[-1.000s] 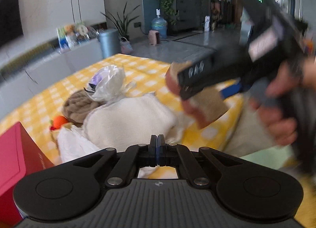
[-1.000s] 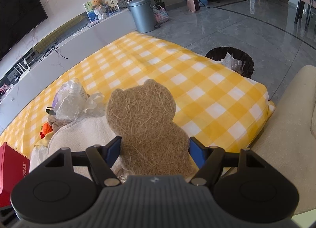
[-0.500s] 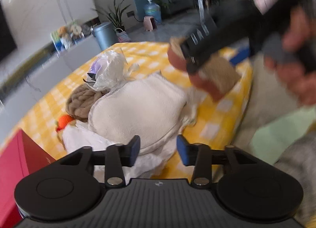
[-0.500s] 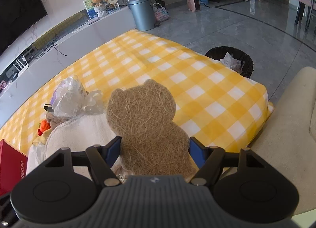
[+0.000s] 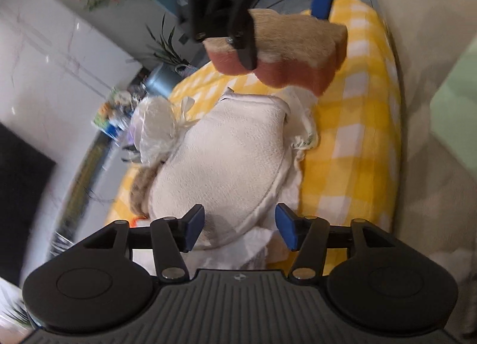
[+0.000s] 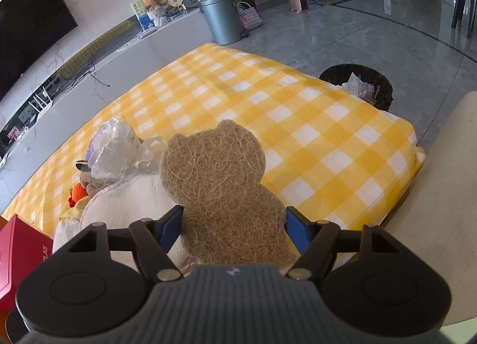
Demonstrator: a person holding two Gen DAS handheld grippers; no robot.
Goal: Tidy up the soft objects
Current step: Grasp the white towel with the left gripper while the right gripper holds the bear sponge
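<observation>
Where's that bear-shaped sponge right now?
The bear-shaped sponge sits clamped in the right gripper, held above the yellow checked cloth, just right of the cream towel.

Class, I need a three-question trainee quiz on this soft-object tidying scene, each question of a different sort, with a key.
1. True or false: the right gripper grips the bear-shaped sponge.
2. Which colour are the checks of the cloth on the table? A) blue B) yellow C) green
3. Fill in: the left gripper, its jaws just opened, hovers over the cream ____.

Key
1. True: both pads press its sides.
2. B
3. Towel; nothing is gripped between the jaws.
</observation>
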